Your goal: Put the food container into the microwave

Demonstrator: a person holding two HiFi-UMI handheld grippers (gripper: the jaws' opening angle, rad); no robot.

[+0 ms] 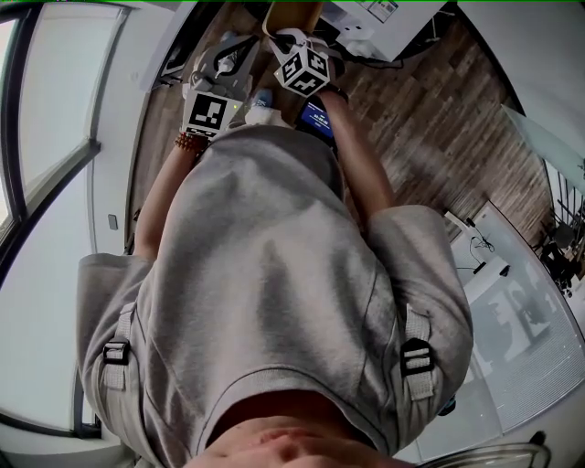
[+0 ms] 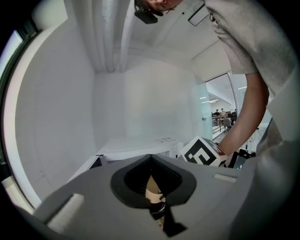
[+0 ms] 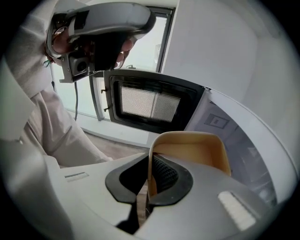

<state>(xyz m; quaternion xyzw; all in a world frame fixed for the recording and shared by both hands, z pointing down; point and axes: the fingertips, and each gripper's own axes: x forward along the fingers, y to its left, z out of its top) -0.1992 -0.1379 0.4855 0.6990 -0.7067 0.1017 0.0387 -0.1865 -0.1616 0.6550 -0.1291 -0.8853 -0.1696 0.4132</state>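
In the right gripper view, my right gripper is shut on the thin near wall of a tan food container, which is held up in the air. Just beyond it stands the white microwave, its dark, mesh-windowed door swung open to the left. The head view shows both grippers far out in front of the person's chest: the left gripper and the right gripper, with the container at the top edge. The left gripper has its jaws together with only a tan sliver showing in the gap.
A person's grey-shirted torso fills the head view, above a wood floor. The left gripper faces a white wall and a white ledge, with the right gripper's marker cube close by. A window lies behind the door.
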